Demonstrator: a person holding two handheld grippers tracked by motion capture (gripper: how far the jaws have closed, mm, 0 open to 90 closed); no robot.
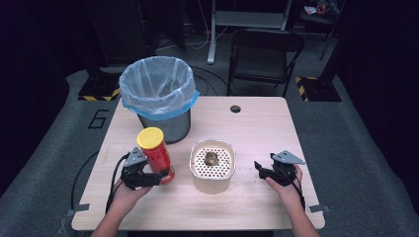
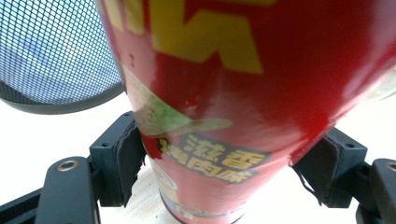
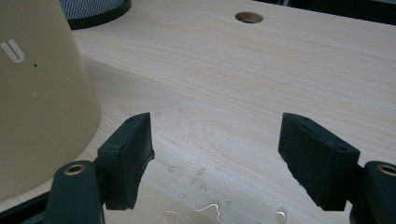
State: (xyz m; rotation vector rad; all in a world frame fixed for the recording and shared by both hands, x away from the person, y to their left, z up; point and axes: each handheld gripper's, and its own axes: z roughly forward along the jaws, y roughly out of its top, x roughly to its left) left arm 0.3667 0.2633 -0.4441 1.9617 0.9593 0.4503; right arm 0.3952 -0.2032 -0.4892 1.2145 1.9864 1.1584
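Note:
A tall red snack can with a yellow lid stands slightly tilted at the table's left front, just ahead of the bin. My left gripper is shut on its lower part. In the left gripper view both pads press against the sides of the red can. A beige tub with a perforated white insert and a small brown lump sits at the table's middle. My right gripper rests to the right of the tub, open, with nothing between its jaws. The beige tub's wall shows at its left.
A mesh waste bin lined with a pale blue bag stands at the back left, and its mesh wall is close behind the can. A cable hole is in the table's far side. Water drops lie near the right gripper. A folding chair stands beyond the table.

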